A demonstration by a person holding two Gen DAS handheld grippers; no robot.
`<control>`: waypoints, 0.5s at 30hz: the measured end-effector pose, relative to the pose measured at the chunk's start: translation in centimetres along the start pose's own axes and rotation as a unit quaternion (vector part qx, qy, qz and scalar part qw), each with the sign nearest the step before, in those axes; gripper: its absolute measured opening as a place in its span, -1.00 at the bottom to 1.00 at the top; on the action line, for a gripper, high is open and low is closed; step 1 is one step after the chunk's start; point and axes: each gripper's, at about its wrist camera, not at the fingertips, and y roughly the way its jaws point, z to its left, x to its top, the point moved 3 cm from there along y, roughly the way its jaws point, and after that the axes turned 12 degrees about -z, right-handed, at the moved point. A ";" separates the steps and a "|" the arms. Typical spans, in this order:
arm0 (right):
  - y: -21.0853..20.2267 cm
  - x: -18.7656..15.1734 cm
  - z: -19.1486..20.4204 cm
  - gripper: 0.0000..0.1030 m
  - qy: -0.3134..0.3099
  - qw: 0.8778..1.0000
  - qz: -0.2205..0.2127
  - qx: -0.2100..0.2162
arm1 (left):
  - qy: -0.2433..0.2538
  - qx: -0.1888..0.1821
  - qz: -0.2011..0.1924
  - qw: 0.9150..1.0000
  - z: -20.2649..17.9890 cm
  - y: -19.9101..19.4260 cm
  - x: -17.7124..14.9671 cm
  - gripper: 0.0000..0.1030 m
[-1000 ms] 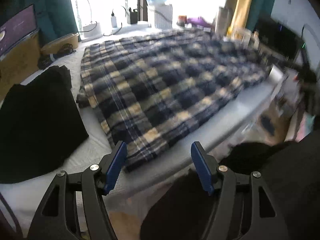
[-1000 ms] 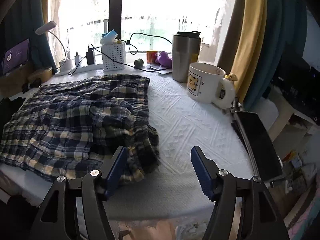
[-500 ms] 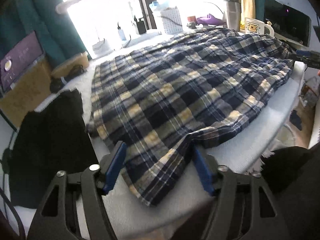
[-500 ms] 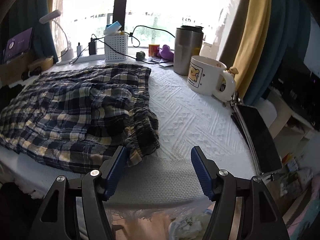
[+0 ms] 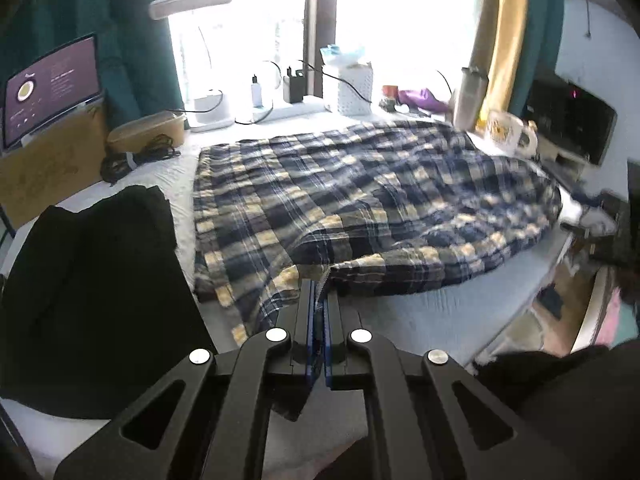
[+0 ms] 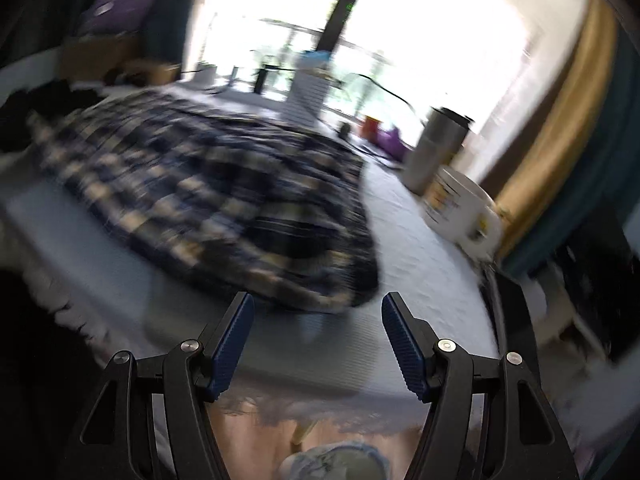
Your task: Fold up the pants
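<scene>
Desk [image 5: 420, 320] w/ white textured mat by bright window; left hand-held gripper [image 5: 319, 300] clamps plaid pants [image 5: 360, 200], right [image 6: 316, 320] released.

Open right hand-held gripper [image 6: 316, 334] hovers just short of blurred plaid pants [image 6: 208, 200].

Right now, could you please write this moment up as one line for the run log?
left gripper: shut on plaid pants hem | right gripper: open, empty, near waistband end | fold: not yet made
</scene>
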 end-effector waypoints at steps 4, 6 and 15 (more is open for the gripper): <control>1.6 -0.2 2.1 0.33 -0.033 0.999 0.004 0.021 | -0.021 -0.008 -0.012 1.000 0.6 -0.2 1.3 -0.96; 2.1 -0.2 2.7 0.33 -0.042 0.999 0.003 0.021 | -0.036 -0.017 -0.018 0.999 0.9 -0.4 2.1 -0.96; 5.0 0.8 2.0 0.33 -0.033 0.999 -0.008 0.019 | -0.060 -0.026 -0.035 0.997 1.8 -0.7 3.7 -0.96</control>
